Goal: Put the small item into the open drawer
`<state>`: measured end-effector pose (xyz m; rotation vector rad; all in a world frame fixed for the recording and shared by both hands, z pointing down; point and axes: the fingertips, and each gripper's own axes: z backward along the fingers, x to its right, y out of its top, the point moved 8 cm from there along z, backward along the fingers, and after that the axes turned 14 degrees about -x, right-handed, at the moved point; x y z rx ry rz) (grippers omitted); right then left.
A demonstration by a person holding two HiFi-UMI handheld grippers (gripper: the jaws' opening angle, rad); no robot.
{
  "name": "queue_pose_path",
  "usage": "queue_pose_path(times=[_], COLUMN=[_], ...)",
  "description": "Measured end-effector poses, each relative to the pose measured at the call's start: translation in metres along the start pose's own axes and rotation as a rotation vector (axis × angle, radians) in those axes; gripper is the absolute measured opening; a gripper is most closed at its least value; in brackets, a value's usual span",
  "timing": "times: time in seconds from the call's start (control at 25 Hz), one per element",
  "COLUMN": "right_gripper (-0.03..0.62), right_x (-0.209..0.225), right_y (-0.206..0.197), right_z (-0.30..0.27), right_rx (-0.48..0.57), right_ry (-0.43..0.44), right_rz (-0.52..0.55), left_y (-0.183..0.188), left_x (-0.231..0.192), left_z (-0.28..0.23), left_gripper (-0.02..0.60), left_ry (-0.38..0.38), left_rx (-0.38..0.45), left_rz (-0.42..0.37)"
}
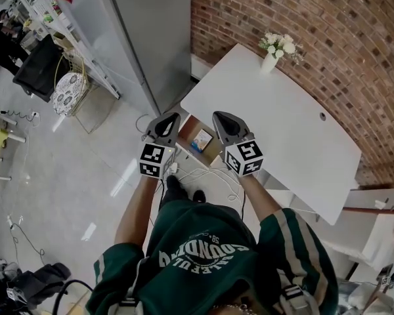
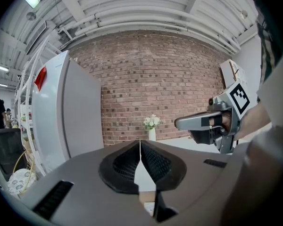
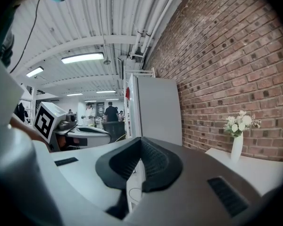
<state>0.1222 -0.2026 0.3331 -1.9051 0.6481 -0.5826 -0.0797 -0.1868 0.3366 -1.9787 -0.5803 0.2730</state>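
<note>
In the head view the open drawer [image 1: 190, 128] shows its brown inside under the near corner of the white table [image 1: 276, 110]. A small blue and white item [image 1: 201, 140] lies in the drawer. My left gripper [image 1: 165, 125] hangs just left of the drawer and my right gripper [image 1: 226, 126] just right of it, both above it. In the left gripper view, that gripper [image 2: 140, 142] has its jaws shut tip to tip on nothing. The right gripper [image 3: 140, 141] is likewise shut and empty in its own view. Each gripper view shows the other gripper alongside.
A white vase of flowers [image 1: 276, 48] stands at the table's far corner against the brick wall [image 1: 328, 25]. A tall grey fridge [image 1: 144, 31] rises to the left, with a wire shelf [image 1: 59, 25] beyond it. White cables [image 1: 210, 174] lie on the floor by my feet.
</note>
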Motion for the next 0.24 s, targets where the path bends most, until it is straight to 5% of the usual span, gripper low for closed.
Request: queue_pose_path(times=[0.24], right_gripper=[0.025], right_x=[0.0041], right_y=[-0.0030], right_z=[-0.0008], right_rx=[0.002], right_ry=[-0.006], right_rz=[-0.002], left_y=[-0.0029], left_x=[0.0012], left_z=[-0.0045], left_gripper=[0.020], left_ry=[-0.008], left_rx=[-0.002], left_rz=[0.005])
